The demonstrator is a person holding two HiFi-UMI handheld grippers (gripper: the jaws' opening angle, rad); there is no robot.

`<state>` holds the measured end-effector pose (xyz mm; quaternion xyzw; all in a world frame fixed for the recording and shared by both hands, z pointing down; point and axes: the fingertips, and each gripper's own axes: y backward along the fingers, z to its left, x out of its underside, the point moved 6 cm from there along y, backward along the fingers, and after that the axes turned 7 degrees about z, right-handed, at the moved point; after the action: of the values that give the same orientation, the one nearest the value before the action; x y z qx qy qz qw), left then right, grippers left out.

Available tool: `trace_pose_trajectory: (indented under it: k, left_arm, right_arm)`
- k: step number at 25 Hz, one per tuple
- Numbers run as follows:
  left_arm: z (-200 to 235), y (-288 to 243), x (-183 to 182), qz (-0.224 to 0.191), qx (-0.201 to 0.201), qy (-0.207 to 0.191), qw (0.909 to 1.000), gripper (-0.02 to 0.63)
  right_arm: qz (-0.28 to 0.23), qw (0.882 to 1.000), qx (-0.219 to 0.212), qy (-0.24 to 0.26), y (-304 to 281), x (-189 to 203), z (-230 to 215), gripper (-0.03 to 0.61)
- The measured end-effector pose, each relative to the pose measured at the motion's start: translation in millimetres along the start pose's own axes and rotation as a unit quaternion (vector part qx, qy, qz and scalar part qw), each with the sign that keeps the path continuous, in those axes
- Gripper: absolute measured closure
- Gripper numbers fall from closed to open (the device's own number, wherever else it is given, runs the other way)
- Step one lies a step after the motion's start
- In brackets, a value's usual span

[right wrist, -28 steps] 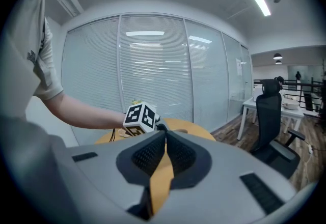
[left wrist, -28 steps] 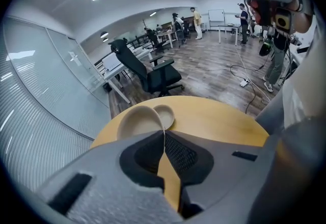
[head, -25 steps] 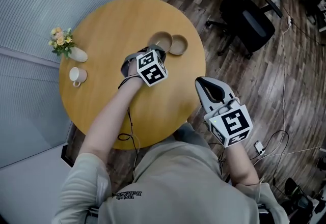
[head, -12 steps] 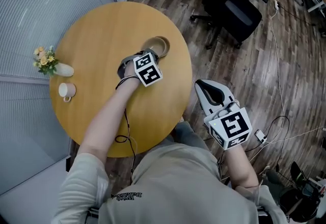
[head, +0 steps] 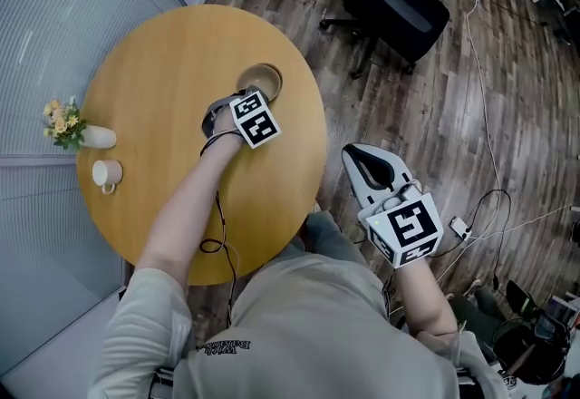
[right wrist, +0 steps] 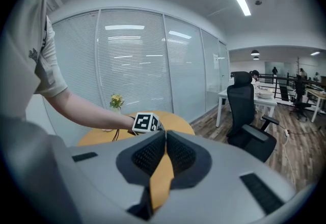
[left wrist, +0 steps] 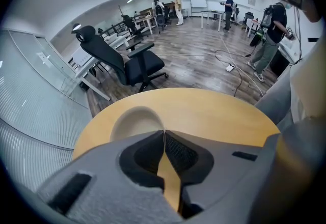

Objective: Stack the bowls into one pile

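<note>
On the round wooden table [head: 172, 53] a tan bowl [head: 258, 80] sits near the far right edge; it looks like a pile of two nested bowls. My left gripper [head: 234, 107] hangs just in front of it, pointing steeply down, jaws shut with nothing between them. In the left gripper view the bowl [left wrist: 135, 121] lies just beyond and left of my left gripper [left wrist: 164, 131]. My right gripper [head: 353, 152] is off the table over the floor, shut and empty. The right gripper view shows its shut jaws [right wrist: 165, 134] facing the left gripper's marker cube [right wrist: 145, 122].
A white cup [head: 106, 173] and a small vase of flowers [head: 68, 130] stand at the table's left edge. A black office chair [head: 399, 3] is on the wooden floor beyond the table, and cables [head: 480, 207] run along the floor at right.
A second ago two bowls stood side by side; now only one pile shows. My left gripper has come down beside it. My right gripper has drifted sideways off the table.
</note>
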<state>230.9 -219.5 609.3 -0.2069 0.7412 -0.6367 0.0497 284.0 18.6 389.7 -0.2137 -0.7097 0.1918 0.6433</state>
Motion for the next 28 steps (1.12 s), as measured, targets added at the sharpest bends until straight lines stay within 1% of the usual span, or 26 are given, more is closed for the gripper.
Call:
trace_pose_trajectory:
  k: [5,10,15,19,23,25,28]
  left_arm:
    - [5.3,-2.5,-0.9,0.001,-0.003,0.002,1.0000,0.588]
    - [8.9,1.2,5.4,-0.005,-0.009,0.015,0.9998,0.588]
    - [9.9,15.6,5.6,-0.039,-0.005,0.053,0.9978,0.586]
    - [12.5,41.2,2.6,-0.069,-0.020,0.077,0.9944,0.586]
    - [9.9,69.5,5.6,-0.106,-0.023,0.113,0.9876,0.586]
    - [7.9,86.5,8.1,-0.133,-0.025,0.139,0.9810,0.586]
    - [2.1,115.4,13.6,-0.176,-0.036,0.173,0.9684,0.588]
  right_arm:
    - [0.003,1.000,0.000,-0.003,-1.7,2.9,-1.1,0.546]
    - [-0.001,1.000,-0.006,0.001,-4.2,0.4,2.5,0.546]
    - [0.002,1.000,-0.011,0.003,-3.6,3.8,3.8,0.546]
    - [-0.002,1.000,-0.019,0.008,-3.1,1.0,8.0,0.546]
    - [-0.007,0.999,-0.032,0.017,-4.3,-2.8,16.6,0.546]
    - [-0.011,0.999,-0.041,0.021,-5.2,-5.4,20.5,0.546]
    - [-0.019,0.998,-0.055,0.030,-5.9,-9.6,28.2,0.546]
